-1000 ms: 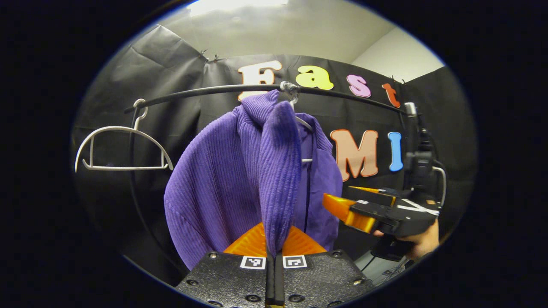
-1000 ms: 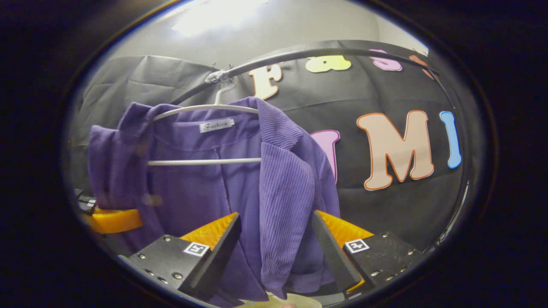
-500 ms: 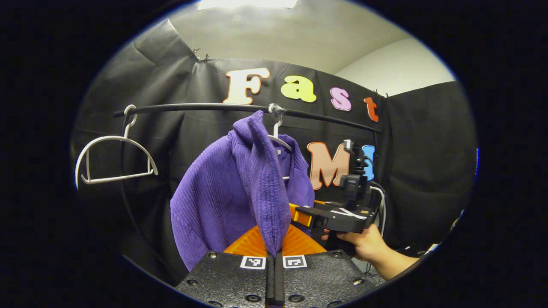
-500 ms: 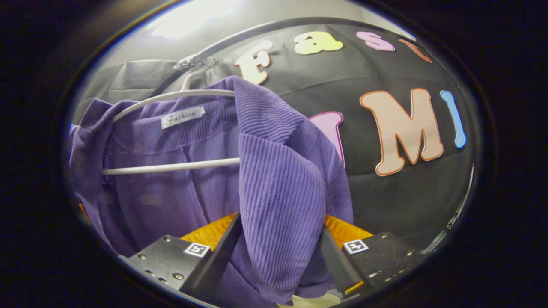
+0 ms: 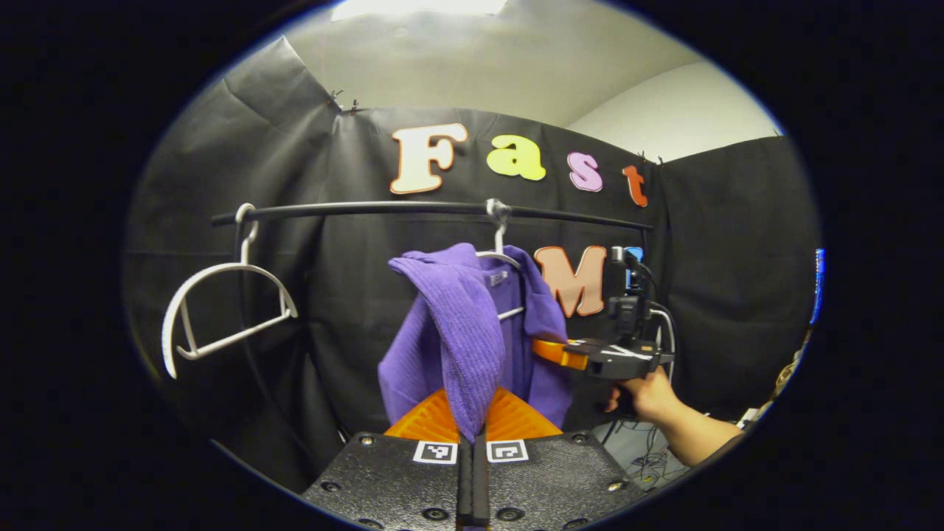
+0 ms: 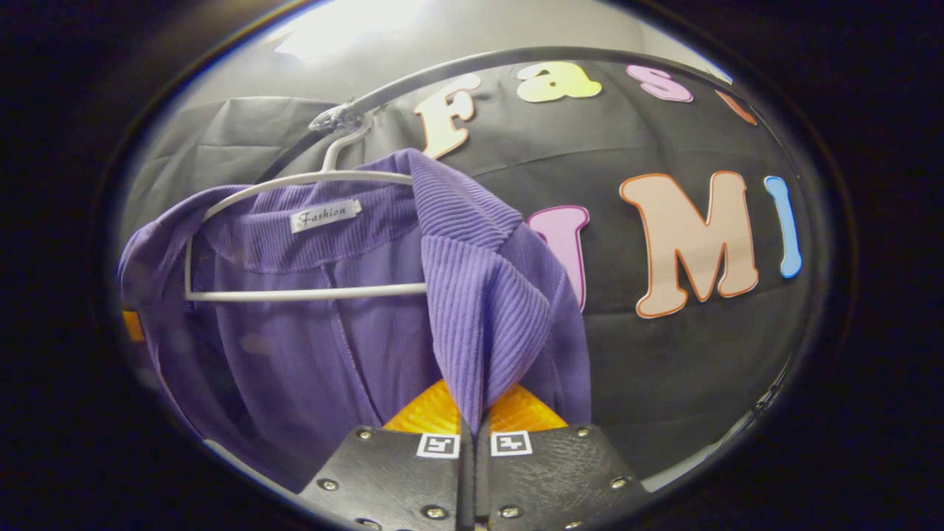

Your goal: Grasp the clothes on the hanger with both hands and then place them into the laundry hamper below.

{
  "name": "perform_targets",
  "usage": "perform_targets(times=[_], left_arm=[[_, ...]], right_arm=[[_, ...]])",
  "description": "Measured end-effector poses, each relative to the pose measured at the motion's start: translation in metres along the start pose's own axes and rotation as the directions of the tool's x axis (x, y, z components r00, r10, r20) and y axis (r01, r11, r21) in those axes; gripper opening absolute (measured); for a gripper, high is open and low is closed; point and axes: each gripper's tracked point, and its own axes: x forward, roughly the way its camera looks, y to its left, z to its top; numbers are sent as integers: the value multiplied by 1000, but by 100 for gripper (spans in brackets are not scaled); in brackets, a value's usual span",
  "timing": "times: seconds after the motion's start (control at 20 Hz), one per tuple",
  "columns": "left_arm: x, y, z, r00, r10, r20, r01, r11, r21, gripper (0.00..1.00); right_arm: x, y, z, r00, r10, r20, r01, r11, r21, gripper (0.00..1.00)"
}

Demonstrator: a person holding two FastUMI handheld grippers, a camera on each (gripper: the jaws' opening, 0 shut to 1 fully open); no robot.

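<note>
Black cloth (image 5: 354, 295), creased and pinned at its top edge, walls the booth under a pale ceiling (image 5: 472, 66) lit by a bright panel. A thin dark rail (image 5: 369, 210) runs across in front of the cloth, curving in the lens. From it hangs a purple ribbed garment (image 5: 457, 332) on a white wire hanger (image 5: 501, 254), soft and finely corded, one shoulder pulled off the hanger's arm and drawn forward into a hanging fold. In the right gripper view the garment (image 6: 310, 332) spreads wide, its neck label and the hanger's (image 6: 295, 293) straight bar plain to see. A second white hanger (image 5: 221, 310), bare and rounded, tilts from the rail well to the side. The left gripper (image 5: 472, 435) has its jaws pressed together on the tip of the forward fold. The right gripper (image 6: 472, 435) likewise pinches the garment's lapel edge between closed jaws; in the left gripper view it (image 5: 549, 350) reaches into the garment's far side, held by a hand (image 5: 649, 391).
</note>
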Motion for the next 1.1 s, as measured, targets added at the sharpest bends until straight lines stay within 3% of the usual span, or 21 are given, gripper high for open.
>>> perform_targets(times=[0.05,0.25,0.45,0.8,0.95,1.1], left_arm=[[-2,8,4,1000,20,7,-20,1000,3,0],[-4,37,24,996,76,43,-76,997,-5,0],[-6,66,50,985,139,98,-141,990,17,0],[11,111,81,955,256,150,-264,964,34,0],[23,129,95,940,293,173,-302,953,30,0],[42,135,99,943,293,159,-298,955,6,0]], right_arm=[[-3,-4,2,1000,-9,4,9,1000,-29,0],[-14,-15,18,998,-46,35,49,993,-105,0],[-25,-39,38,987,-142,82,156,967,-203,0],[-25,-67,78,946,-291,141,320,907,-274,0],[-16,-82,98,917,-360,172,397,866,-306,0],[-8,-93,116,895,-392,215,443,844,-303,0]])
